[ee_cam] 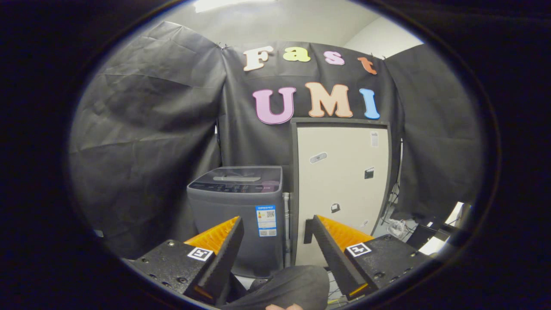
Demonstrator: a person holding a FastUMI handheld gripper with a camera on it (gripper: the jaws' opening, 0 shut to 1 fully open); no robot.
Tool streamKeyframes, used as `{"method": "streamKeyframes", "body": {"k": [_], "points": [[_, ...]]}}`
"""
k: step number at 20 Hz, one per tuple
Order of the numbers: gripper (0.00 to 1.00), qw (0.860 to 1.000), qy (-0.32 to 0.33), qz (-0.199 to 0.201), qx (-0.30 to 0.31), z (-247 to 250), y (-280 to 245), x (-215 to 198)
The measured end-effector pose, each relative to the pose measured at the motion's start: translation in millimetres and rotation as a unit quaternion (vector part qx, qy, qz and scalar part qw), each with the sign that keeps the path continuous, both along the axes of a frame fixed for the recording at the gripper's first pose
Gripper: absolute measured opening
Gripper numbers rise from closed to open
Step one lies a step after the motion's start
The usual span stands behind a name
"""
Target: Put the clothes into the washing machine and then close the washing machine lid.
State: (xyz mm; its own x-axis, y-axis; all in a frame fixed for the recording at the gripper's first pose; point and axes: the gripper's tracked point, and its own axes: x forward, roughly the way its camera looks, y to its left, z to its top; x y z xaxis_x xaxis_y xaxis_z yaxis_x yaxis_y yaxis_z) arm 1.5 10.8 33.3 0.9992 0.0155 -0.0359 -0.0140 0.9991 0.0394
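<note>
While the jaws gape empty, the upright washing machine (236, 215) stands beyond, lid (241, 174) shut.

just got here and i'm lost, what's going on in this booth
A person holds a gripper pointed at a grey washing machine that stands beyond the fingers, beside a pale cabinet door. The fingers are spread apart with nothing between them. The washer's lid is down. A dark rounded shape, maybe a sleeve or knee, lies low between the fingers; I can't tell which. No loading has started.
</note>
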Motion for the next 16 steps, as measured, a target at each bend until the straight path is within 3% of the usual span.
{"method": "streamKeyframes", "body": {"k": [16], "points": [[0.97,1.0,0.003,0.004,-0.008,-3.0,3.9,1.7]]}}
